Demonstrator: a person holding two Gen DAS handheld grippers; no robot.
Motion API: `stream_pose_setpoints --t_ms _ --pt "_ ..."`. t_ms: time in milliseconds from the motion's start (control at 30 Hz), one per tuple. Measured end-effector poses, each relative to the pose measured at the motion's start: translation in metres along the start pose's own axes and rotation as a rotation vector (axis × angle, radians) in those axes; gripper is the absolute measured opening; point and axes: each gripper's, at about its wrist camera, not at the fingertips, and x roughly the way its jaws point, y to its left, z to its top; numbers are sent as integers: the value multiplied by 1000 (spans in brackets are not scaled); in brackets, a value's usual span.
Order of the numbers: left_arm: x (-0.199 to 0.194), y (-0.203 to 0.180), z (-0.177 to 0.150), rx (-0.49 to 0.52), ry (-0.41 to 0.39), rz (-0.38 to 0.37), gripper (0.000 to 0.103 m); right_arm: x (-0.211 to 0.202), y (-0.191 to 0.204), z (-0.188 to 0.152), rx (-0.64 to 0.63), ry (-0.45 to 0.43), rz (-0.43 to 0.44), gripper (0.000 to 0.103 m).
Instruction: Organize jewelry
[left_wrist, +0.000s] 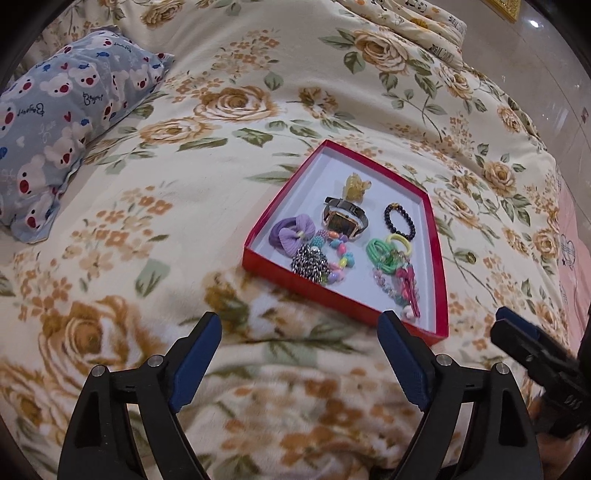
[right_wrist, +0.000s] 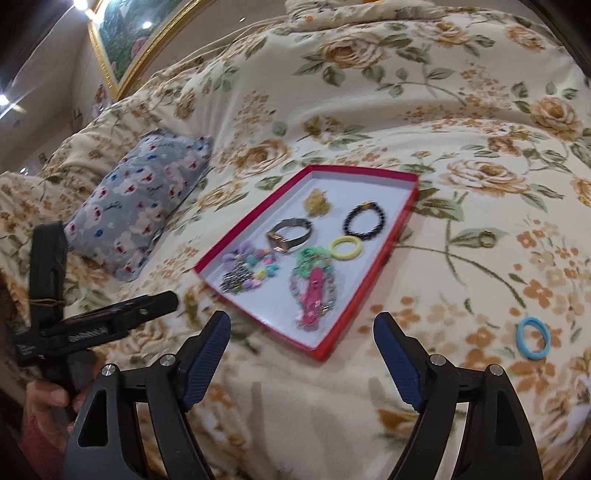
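Most jewelry sits in the red tray. A blue ring and gold ring lie right of it on the bed. Both tongs, left and right, are apart and empty; I think the blue ring is next.

The right gripper gapes wide at the bottom of the frame. At centre, a red tray holds jewelry on the floral blanket. A blue ring lies at right, apart from the tray.
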Motion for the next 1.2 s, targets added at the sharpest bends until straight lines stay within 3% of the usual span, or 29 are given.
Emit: stream_pose_setpoints --t_ms 167,233,400,667,1200 --pt "-23 -12 14 48 -34 43 90 -30 16 23 -94 -70 -54 98" --pt "-33 -15 17 67 -64 52 101 -39 21 29 -120 -113 -64 103" --pt "-46 -27 11 106 -124 106 102 -35 21 23 -134 -139 -114 103" --pt "-38 -41 -18 151 -99 154 102 -24 17 -5 -98 -106 -97 103" --pt "-35 -39 -25 161 -96 177 102 -20 7 -21 -66 -87 -99 103"
